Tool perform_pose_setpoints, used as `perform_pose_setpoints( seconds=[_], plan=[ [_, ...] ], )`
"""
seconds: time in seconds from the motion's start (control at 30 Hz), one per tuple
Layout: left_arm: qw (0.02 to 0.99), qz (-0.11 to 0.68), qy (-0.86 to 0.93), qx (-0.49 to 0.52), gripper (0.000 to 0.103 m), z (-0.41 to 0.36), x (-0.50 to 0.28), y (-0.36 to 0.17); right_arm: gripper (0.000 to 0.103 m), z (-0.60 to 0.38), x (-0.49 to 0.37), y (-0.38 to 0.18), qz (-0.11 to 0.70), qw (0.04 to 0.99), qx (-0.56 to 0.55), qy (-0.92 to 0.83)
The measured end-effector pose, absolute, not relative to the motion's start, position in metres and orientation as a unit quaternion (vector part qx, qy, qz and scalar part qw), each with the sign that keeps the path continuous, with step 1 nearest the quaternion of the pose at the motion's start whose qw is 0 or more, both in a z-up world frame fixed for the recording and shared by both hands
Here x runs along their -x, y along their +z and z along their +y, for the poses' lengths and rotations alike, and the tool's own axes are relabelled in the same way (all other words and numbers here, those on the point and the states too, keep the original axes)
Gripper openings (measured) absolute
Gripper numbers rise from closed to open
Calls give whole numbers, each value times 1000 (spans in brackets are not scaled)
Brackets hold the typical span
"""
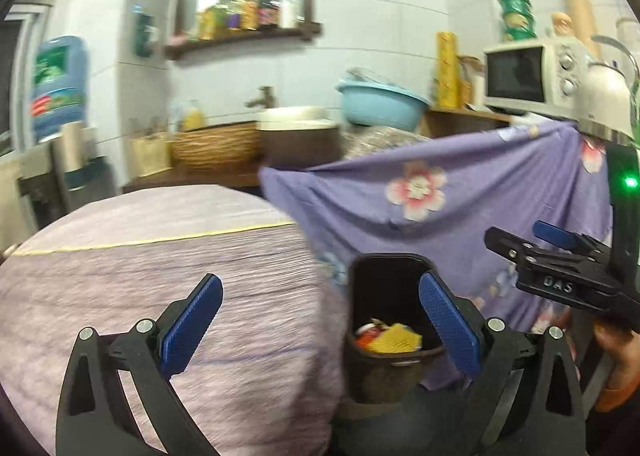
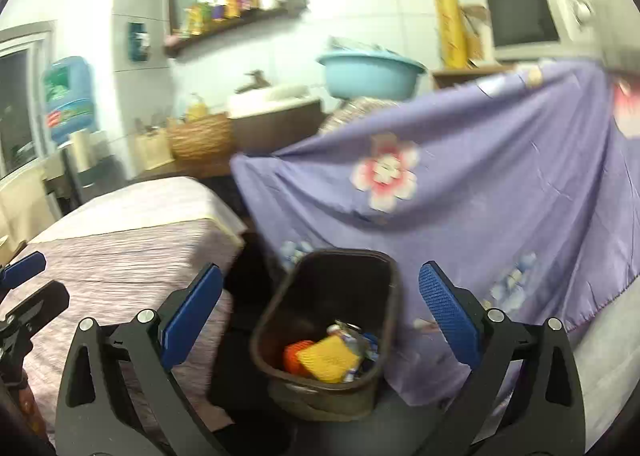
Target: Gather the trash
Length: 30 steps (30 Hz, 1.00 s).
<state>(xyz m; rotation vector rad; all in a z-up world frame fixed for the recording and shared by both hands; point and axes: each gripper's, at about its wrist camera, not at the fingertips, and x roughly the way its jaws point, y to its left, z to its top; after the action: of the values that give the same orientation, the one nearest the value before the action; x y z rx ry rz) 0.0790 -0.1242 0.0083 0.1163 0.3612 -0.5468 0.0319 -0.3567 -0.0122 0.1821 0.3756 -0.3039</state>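
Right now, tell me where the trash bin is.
The dark trash bin sits low centre in both wrist views, on the floor between the striped bed and the purple floral cloth.

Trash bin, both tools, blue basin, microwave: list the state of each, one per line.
Trash bin: upright, open-topped, orange and yellow trash at the bottom.
Left tool: open, holding nothing.
Right tool: open, holding nothing.
Blue basin: tilted.
Microwave: door closed.

I can read only one text: the raised letters "DAS" on the black body of my right gripper (image 1: pixel 568 252), seen from my left wrist. The labels on the water jug (image 1: pixel 60 87) and shelf jars (image 1: pixel 240 13) are too blurred to read.
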Motion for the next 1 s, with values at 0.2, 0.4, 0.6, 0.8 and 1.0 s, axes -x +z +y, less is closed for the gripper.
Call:
perform_pose_setpoints(
  seconds=[0.2, 0.4, 0.6, 0.8, 1.0],
  plan=[
    [958, 180, -219, -33, 98, -80, -60, 6, 97, -297, -15, -11, 177, 976, -53, -118],
    [973, 160, -166, -32, 98, -54, -36, 3, 97, -260, 14, -11, 154, 985, -31, -77],
    [980, 139, -141, 4, 98, -34, -19, 6, 97, -244, 30, -10, 139, 988, -16, -63],
    [983, 116, -141, -1, 98, -35, -7, 9, 97, -239, 41, -6, 120, 991, -13, -57],
    [988, 99, -120, -13, 98, -37, 0, 9, 97, -241, 45, -5, 115, 991, -12, -64]
  ],
)
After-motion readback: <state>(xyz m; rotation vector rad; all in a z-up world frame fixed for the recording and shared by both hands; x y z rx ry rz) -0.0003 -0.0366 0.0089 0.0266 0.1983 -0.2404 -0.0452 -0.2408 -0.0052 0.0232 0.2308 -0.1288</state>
